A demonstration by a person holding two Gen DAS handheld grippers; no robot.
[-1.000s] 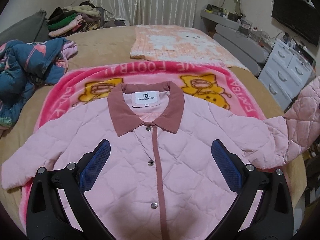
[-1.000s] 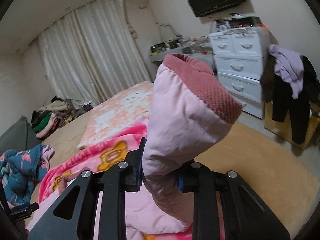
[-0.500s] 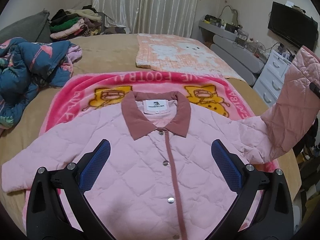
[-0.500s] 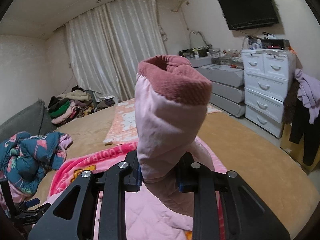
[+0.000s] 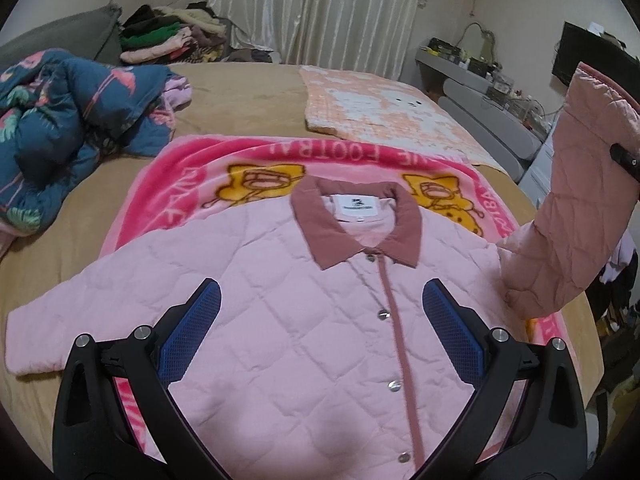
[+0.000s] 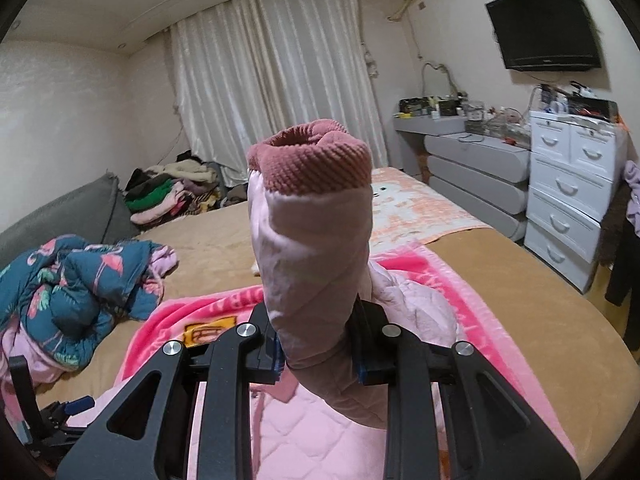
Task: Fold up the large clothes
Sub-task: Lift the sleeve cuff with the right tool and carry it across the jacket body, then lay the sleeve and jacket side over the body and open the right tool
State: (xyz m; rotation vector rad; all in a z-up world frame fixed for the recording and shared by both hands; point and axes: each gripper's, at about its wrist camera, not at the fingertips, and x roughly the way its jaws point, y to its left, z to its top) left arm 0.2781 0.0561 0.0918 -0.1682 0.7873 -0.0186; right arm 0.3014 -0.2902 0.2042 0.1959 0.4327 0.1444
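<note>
Jacket neck label unreadable; blanket reads "FOOT", perhaps.

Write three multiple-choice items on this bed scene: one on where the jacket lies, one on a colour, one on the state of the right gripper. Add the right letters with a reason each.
1. Where does the pink quilted jacket lie?
A. on the pink cartoon blanket
B. on the grey drawers
C. on the clothes pile by the curtain

2. What colour is the jacket's collar?
A. navy
B. dusty rose
C. white

3. What is the state of the right gripper?
A. open and empty
B. shut on the sleeve
C. shut on the blanket

Answers:
1 A: the blanket's border and yellow figures show around the jacket's shoulders.
2 B: it is darker than the pale pink body and matches the front placket.
3 B: the sleeve stands up between its pads, cuff uppermost, and is lifted off the bed.
</note>
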